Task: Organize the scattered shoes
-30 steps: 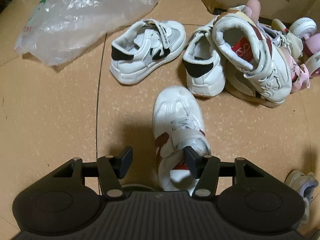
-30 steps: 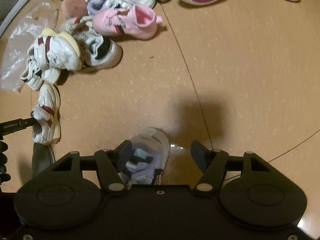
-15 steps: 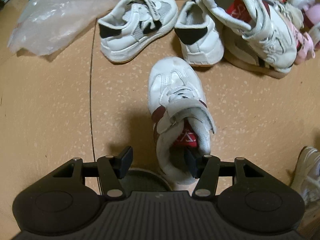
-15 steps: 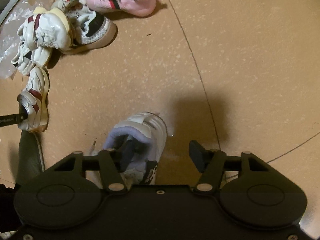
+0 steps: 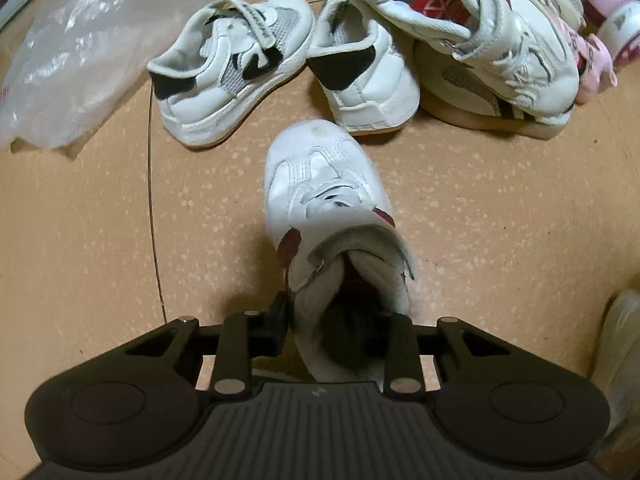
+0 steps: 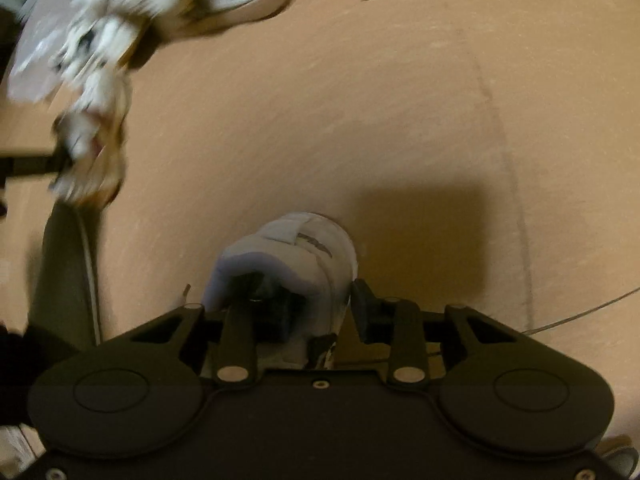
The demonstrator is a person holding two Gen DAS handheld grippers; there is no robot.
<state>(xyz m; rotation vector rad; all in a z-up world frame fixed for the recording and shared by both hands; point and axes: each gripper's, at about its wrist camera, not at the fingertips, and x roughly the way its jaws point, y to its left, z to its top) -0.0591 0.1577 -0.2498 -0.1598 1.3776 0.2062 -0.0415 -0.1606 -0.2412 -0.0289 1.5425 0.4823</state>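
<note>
Two grippers low over floor [image 5: 100, 240], left gripper [image 5: 332, 326] gripping white shoe [image 5: 332, 216] collar, right gripper [image 6: 320, 312] gripping lavender shoe [image 6: 296, 248] collar

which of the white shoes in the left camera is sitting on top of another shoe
The big white high-top with dark red trim, top right; it rests on a tan-soled shoe. The others sit on the floor.

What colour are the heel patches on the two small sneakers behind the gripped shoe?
Black heel patches on white; clearest in the left wrist view.

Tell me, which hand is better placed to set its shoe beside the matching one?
Left, probably. The left gripper grips the white-and-maroon shoe, and a matching shoe lies straight ahead in the pile. The right gripper holds a lavender shoe, no mate in view.
</note>
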